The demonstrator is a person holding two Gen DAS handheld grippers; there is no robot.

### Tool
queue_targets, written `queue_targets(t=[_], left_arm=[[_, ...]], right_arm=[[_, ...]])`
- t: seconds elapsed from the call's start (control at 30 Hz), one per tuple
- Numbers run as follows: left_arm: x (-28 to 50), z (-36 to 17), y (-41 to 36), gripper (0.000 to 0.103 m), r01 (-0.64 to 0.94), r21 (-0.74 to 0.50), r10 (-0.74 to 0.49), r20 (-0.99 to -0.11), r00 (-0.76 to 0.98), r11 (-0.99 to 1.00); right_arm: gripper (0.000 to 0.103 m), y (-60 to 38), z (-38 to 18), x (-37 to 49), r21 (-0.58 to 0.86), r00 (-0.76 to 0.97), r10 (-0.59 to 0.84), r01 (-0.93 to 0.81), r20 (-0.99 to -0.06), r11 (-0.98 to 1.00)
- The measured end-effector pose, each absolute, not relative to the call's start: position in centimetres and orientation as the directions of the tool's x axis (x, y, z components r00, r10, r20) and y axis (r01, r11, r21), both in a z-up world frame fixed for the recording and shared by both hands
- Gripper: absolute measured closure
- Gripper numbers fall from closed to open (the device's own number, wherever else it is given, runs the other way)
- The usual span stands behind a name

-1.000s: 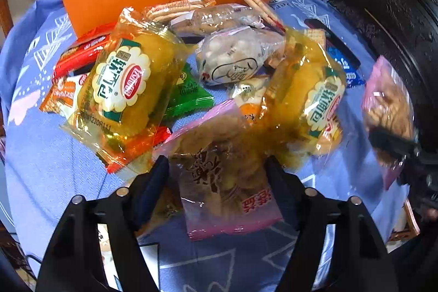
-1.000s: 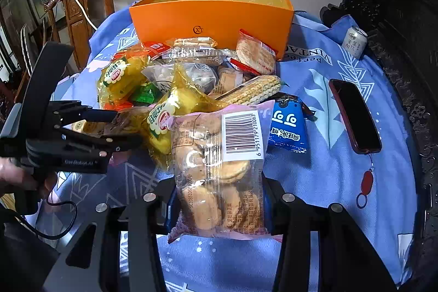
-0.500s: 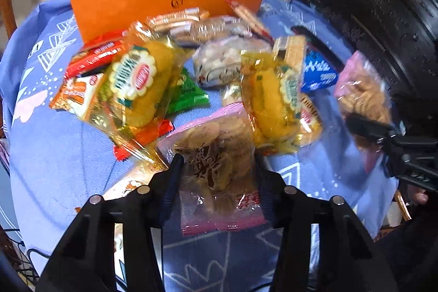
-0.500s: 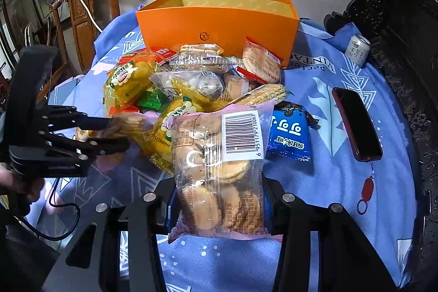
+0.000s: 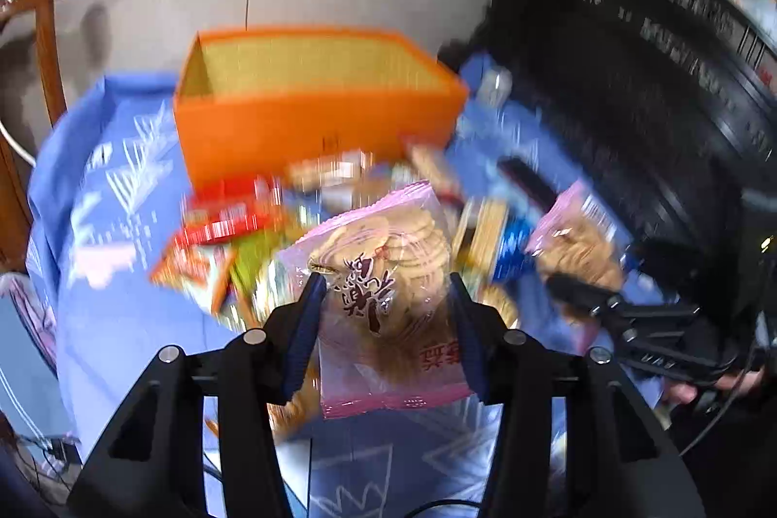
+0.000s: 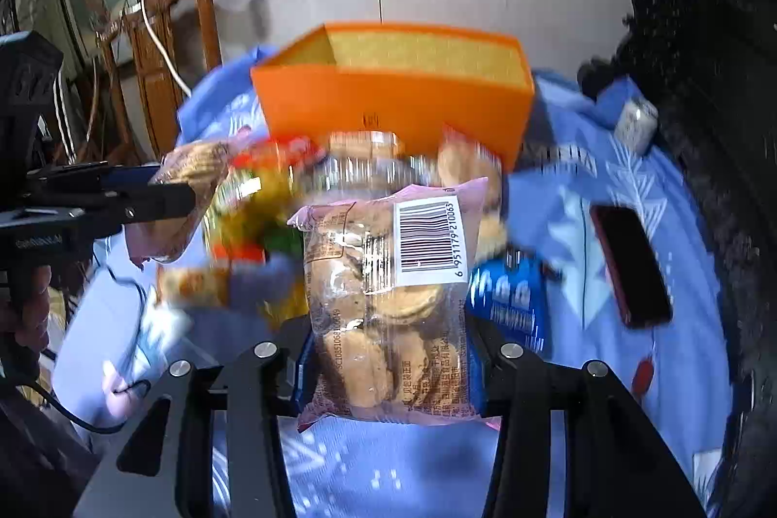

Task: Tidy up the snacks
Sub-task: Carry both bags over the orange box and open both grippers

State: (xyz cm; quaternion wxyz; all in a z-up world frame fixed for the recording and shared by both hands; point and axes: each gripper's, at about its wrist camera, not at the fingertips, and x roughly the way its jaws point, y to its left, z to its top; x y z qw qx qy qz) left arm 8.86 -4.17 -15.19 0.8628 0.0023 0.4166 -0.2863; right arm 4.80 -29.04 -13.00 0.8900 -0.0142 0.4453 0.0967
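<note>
My left gripper (image 5: 386, 299) is shut on a pink bag of round biscuits (image 5: 388, 275) and holds it above the snack pile (image 5: 233, 226). My right gripper (image 6: 388, 348) is shut on a second pink biscuit bag (image 6: 388, 299), barcode side up, also lifted. The open orange box (image 5: 311, 115) stands behind the pile on the blue cloth; it also shows in the right wrist view (image 6: 393, 100). Each gripper shows in the other's view: the right one with its bag (image 5: 578, 251), the left one with its bag (image 6: 189, 173). Both views are blurred.
A dark phone (image 6: 631, 265) and a small can (image 6: 636, 125) lie right of the pile, a blue packet (image 6: 510, 299) near the right gripper. A wooden chair (image 6: 160, 71) stands at the left, dark carved furniture (image 5: 655, 129) at the right.
Both grippers have risen and tipped up with their biscuit bags; the box's inside now shows. The left bag has come clear of the pile.
</note>
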Motion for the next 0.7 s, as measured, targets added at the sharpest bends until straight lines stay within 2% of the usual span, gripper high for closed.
queue_targets(t=[0.3, 0.43, 0.7], left_arm=[[18.2, -7.2, -4.8, 0.054, 0.5, -0.243, -0.538, -0.581, 0.611, 0.831], [23.6, -6.0, -5.7, 0.054, 0.481, -0.219, -0.51, -0.579, 0.636, 0.849], [32.4, -6.6, -7.1, 0.054, 0.451, -0.166, -0.449, -0.619, 0.645, 0.877]], right_arm=[[0.056, -29.8, -7.0, 13.7, 0.11, 0.713, 0.202, -0.174, -0.671, 0.979], [0.056, -30.1, -5.7, 19.1, 0.106, 0.742, 0.189, -0.159, -0.643, 0.982], [0.056, -30.1, -6.8, 28.1, 0.089, 0.732, 0.161, -0.137, -0.662, 0.987]])
